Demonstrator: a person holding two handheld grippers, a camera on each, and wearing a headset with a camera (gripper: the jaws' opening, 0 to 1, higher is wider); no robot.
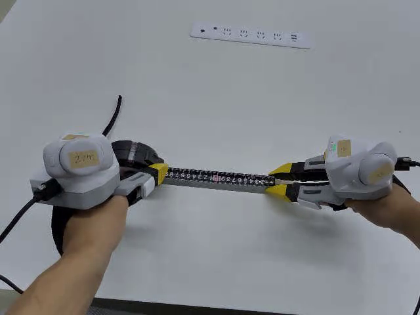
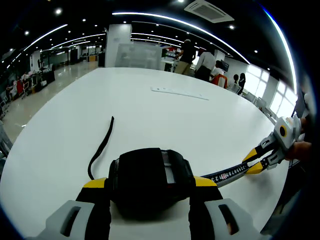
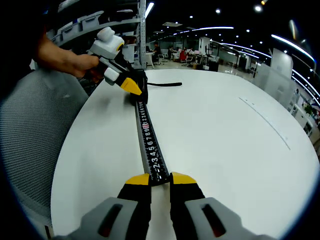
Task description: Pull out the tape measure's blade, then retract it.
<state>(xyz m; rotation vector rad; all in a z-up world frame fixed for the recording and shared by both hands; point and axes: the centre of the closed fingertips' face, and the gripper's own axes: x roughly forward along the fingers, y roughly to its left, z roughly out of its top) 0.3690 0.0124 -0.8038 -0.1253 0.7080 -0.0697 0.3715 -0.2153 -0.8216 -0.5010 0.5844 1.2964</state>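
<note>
Now left gripper (image 2: 150,184) fingers clamp tape measure case (image 1: 134,154); right gripper (image 3: 159,179) fingers pinch blade (image 3: 149,140).

The tape measure's blade (image 3: 150,145) carries white printed numbers, and 2 to 9 are readable in a row. The writing on the tan sticker (image 1: 84,158) is too faint to read.

the tape measure (image 1: 134,156) is a round black case, found well to the near side of the power strip (image 1: 249,34) and off to its left. it is clamped between the jaws of the left gripper (image 2: 150,182). the blade (image 1: 220,178) is drawn partway out, dark with white and red numbers, and is stretched straight rightward, parallel to the power strip. its tip is pinched by the right gripper (image 3: 160,179). a black strap (image 1: 113,118) is trailed from the case toward the strip.
</note>
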